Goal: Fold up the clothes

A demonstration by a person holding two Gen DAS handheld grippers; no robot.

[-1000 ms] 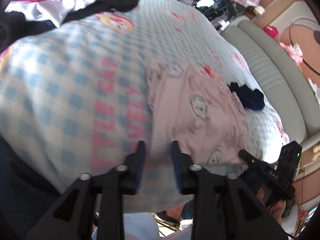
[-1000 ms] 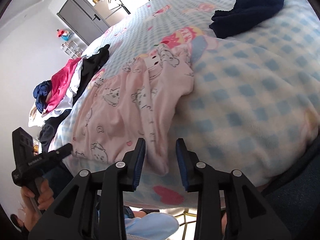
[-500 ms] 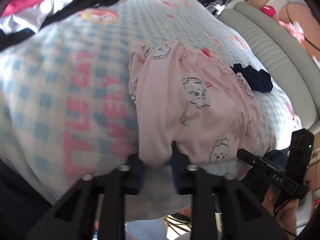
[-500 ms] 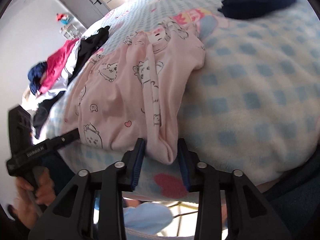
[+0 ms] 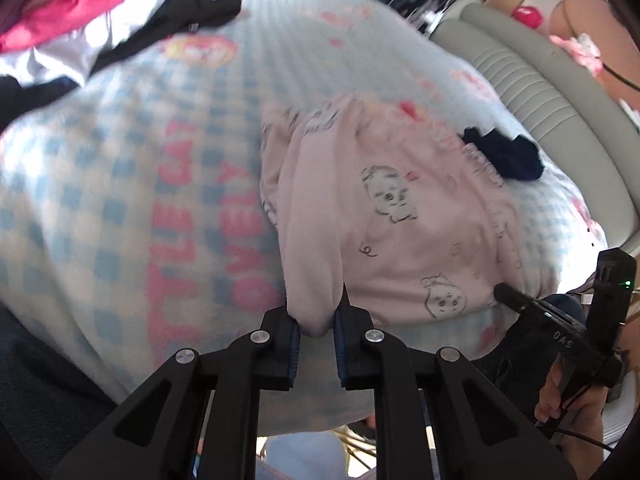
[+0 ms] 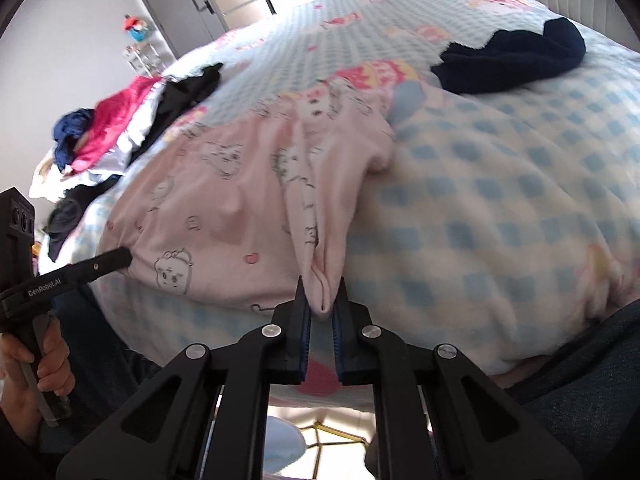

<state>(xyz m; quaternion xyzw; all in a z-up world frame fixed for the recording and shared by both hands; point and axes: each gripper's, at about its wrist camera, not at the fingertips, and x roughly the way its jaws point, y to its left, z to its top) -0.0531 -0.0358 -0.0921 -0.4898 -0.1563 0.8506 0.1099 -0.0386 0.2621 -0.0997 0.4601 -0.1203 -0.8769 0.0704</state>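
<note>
Spread flat on the blue-and-white checked fleece blanket [image 5: 100, 184]: a pale pink cotton garment printed with cartoon animals [image 5: 404, 216], near hem toward the tongs. Left gripper [image 5: 316, 322] nearly closed, pinching the hem's left corner. Right gripper [image 6: 322, 308] likewise clamped on the bunched right corner [image 6: 320, 280]. Beyond, well apart: a dark navy crumpled cloth [image 6: 512, 60] and a mixed clothes pile [image 6: 120, 128].

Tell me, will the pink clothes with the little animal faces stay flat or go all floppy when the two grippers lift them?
Probably floppy: the pink garment already wrinkles and bunches where the right gripper and left gripper pinch its corners. It looks thin and light, so the middle would likely sag between them. It seems soft, not slippery, so it should stay held.
</note>
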